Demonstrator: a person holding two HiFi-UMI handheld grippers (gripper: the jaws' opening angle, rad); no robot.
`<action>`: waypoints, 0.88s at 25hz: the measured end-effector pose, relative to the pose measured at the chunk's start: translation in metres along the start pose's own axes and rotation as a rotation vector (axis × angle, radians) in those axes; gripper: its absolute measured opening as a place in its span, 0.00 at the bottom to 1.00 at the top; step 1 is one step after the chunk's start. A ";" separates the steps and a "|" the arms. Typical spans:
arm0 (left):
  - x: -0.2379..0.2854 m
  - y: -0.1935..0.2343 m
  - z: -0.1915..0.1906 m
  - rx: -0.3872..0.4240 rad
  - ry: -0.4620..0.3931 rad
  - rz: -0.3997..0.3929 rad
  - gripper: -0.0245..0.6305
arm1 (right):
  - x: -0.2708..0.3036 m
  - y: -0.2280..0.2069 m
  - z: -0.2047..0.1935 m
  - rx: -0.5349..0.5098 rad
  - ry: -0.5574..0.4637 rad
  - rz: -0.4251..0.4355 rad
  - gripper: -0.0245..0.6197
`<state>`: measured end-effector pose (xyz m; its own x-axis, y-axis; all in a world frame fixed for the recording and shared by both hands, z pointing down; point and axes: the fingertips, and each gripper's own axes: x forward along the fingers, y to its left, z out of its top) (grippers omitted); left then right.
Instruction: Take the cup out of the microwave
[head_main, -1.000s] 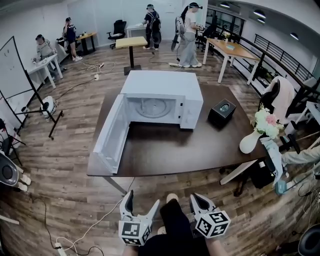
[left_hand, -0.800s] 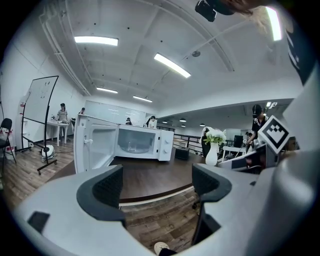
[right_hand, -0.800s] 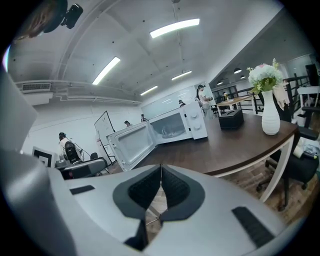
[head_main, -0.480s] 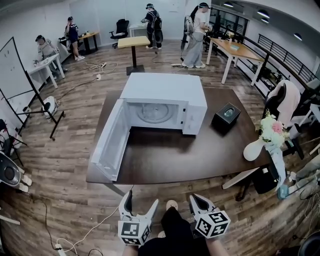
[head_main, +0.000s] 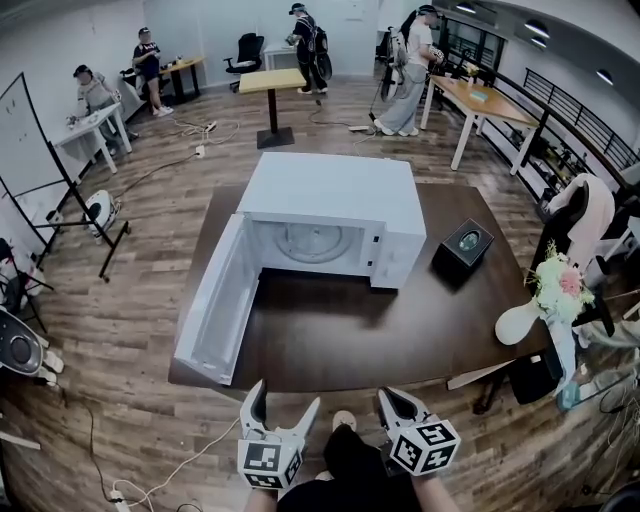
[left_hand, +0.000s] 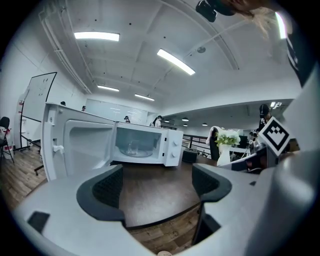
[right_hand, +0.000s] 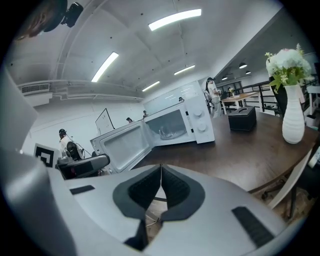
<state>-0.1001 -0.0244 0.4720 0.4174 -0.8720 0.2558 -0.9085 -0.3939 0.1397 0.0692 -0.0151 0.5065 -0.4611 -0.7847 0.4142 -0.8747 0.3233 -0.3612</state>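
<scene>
Cup (left_hand: 132, 148) lies well ahead of my spread left gripper (left_hand: 157, 182), right gripper (right_hand: 160, 175) pressed together; best reach in level.

A white microwave oven (head_main: 330, 195) stands on the dark wooden table (head_main: 340, 340) toward its far edge, its door (head_main: 215, 300) swung out left toward the near-left corner. A clear glass cup (left_hand: 131, 148) sits inside the oven. A black box (head_main: 463, 245) lies right of the oven; a white vase of flowers (head_main: 520, 322) stands at the near-right corner.
</scene>
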 end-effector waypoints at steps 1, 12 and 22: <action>0.006 0.002 0.002 0.000 0.001 0.001 0.66 | 0.005 -0.002 0.003 0.000 0.002 0.002 0.03; 0.061 0.021 0.020 -0.008 0.009 0.026 0.66 | 0.054 -0.026 0.039 -0.007 0.019 0.035 0.03; 0.113 0.030 0.034 -0.001 0.006 0.044 0.66 | 0.091 -0.061 0.066 0.001 0.019 0.042 0.03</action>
<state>-0.0809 -0.1449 0.4728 0.3773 -0.8865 0.2678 -0.9259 -0.3550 0.1294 0.0903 -0.1407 0.5110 -0.5003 -0.7605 0.4140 -0.8542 0.3551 -0.3798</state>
